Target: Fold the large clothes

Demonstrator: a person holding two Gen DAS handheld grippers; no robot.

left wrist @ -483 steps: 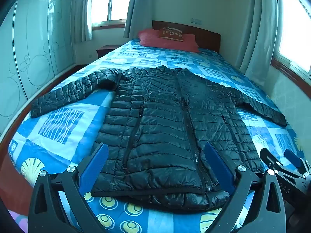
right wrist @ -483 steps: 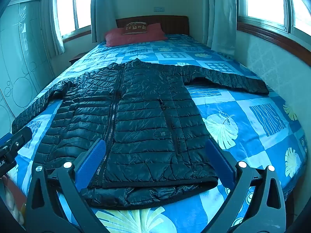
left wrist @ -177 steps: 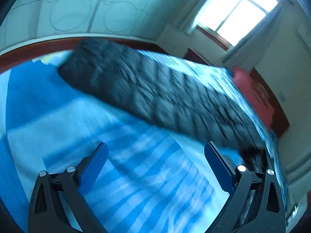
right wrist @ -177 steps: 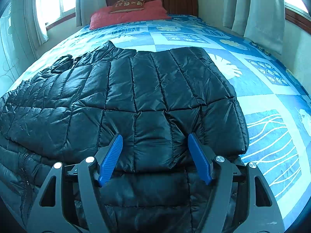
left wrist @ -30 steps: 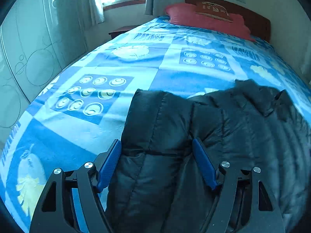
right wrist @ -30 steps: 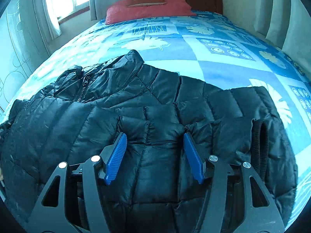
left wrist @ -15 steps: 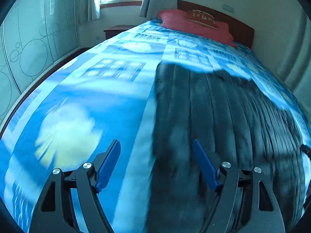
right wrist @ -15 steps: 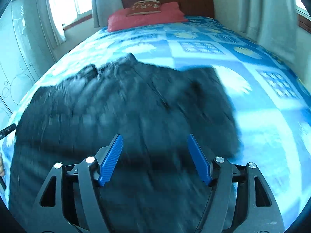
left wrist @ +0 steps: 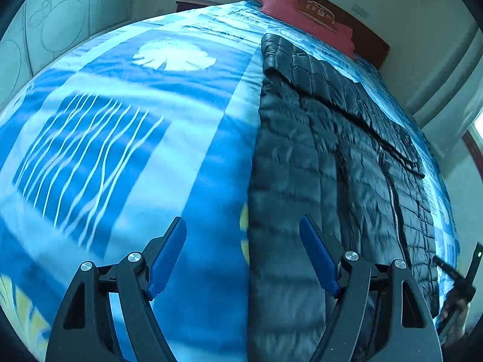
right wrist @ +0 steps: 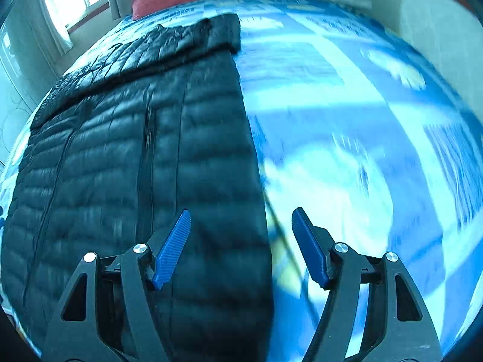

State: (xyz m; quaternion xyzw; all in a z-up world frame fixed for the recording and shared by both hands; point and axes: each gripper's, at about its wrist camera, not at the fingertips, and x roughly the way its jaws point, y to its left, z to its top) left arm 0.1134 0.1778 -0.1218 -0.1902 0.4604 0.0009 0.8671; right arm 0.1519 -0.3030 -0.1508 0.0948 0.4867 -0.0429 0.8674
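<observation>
A black quilted puffer jacket point(left wrist: 332, 157) lies flat on the blue patterned bed, both sleeves folded in across its upper part, front zip up. My left gripper point(left wrist: 243, 226) is open and empty, low over the jacket's left edge near the hem, straddling jacket edge and bedspread. In the right wrist view the jacket point(right wrist: 135, 150) fills the left half. My right gripper point(right wrist: 241, 220) is open and empty over the jacket's right edge near the hem. The right gripper's tip also shows in the left wrist view point(left wrist: 459, 283).
The blue bedspread point(left wrist: 120, 120) with leaf and stripe prints spreads out on both sides of the jacket point(right wrist: 347, 120). Red pillows point(left wrist: 305, 12) lie by the wooden headboard. Wardrobe doors point(left wrist: 45, 24) stand left; curtains and wall stand right point(right wrist: 422, 9).
Both grippers have let go of the folded-in sleeves and pulled back toward the hem, each swinging out to its own side edge of the jacket. The jaws stay open.
</observation>
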